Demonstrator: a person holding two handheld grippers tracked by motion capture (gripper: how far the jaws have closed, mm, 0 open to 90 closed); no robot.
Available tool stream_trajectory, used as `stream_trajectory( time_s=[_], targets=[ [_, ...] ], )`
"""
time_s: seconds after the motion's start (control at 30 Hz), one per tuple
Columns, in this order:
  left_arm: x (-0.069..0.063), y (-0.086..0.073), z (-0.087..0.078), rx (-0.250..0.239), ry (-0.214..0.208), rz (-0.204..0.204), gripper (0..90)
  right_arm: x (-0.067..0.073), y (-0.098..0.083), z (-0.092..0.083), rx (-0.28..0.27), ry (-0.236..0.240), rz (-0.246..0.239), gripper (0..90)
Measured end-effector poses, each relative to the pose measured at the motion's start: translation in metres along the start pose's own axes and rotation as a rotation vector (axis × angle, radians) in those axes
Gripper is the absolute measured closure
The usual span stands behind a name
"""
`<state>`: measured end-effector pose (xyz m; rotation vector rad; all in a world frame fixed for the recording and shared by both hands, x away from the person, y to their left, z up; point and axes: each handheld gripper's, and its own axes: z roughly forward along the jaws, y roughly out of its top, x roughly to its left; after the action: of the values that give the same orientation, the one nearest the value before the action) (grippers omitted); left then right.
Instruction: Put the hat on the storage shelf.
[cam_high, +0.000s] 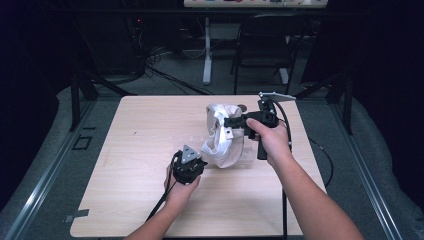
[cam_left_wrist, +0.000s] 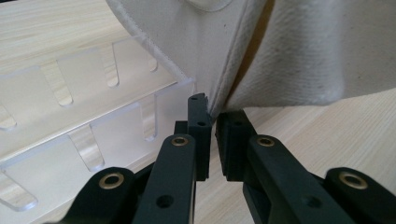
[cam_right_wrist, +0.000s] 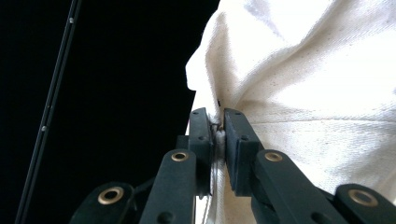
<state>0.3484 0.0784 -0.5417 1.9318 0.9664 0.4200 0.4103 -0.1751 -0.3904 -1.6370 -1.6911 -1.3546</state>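
A cream cloth bag (cam_high: 220, 150) is draped over a clear plastic slotted box (cam_high: 247, 161) at the middle right of the wooden table (cam_high: 140, 150). My right gripper (cam_high: 226, 121) holds the bag's upper part, lifted off the table. In the right gripper view the jaws (cam_right_wrist: 217, 119) are shut on a seam of the cloth (cam_right_wrist: 317, 93). My left gripper (cam_high: 201, 161) is at the bag's lower left corner. In the left gripper view its jaws (cam_left_wrist: 212, 112) pinch the cloth's (cam_left_wrist: 327, 56) bottom edge right beside the box's wall (cam_left_wrist: 70, 116).
A black chair (cam_high: 265, 45) and a white table leg (cam_high: 207, 55) stand on the floor beyond the table's far edge. Cables trail from both grippers toward the near edge. Bare tabletop lies to the left and in front of the bag.
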Motion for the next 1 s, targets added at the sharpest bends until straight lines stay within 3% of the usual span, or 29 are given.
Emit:
stream_trajectory(
  time_s=[0.07,0.2,0.3,0.37,0.47,0.67,0.83,0.9,1.0],
  targets=[
    [-0.001,0.0,-0.001,-0.006,-0.005,0.0,84.3,-0.003,0.001,-0.001,-0.006,-0.003,0.01,82.5],
    [-0.003,0.001,-0.009,-0.056,-0.009,0.0,69.9,-0.005,0.001,-0.002,-0.005,-0.009,0.007,82.5],
    [-0.008,0.006,-0.014,-0.075,-0.014,0.028,67.3,-0.006,0.001,-0.002,-0.008,-0.009,0.016,82.5],
    [-0.012,0.011,-0.018,-0.076,0.012,0.059,70.2,-0.006,0.001,-0.001,-0.012,-0.01,0.012,82.5],
    [-0.01,0.012,-0.019,-0.069,0.029,0.071,82.9,-0.006,0.0,0.0,-0.01,-0.01,0.01,82.5],
    [-0.012,0.009,-0.016,-0.042,0.035,0.085,86.0,-0.006,0.0,0.002,-0.003,-0.011,0.013,82.5],
    [-0.007,0.007,-0.017,-0.016,0.012,0.08,86.6,-0.008,-0.003,0.007,0.012,-0.017,0.01,82.4],
    [-0.005,0.005,-0.016,0.023,0.023,0.09,86.7,-0.009,-0.004,0.008,0.016,-0.021,0.011,82.4],
    [-0.001,-0.002,-0.013,0.022,0.009,0.071,86.6,-0.009,-0.004,0.009,0.019,-0.043,0.006,82.4]
  ],
)
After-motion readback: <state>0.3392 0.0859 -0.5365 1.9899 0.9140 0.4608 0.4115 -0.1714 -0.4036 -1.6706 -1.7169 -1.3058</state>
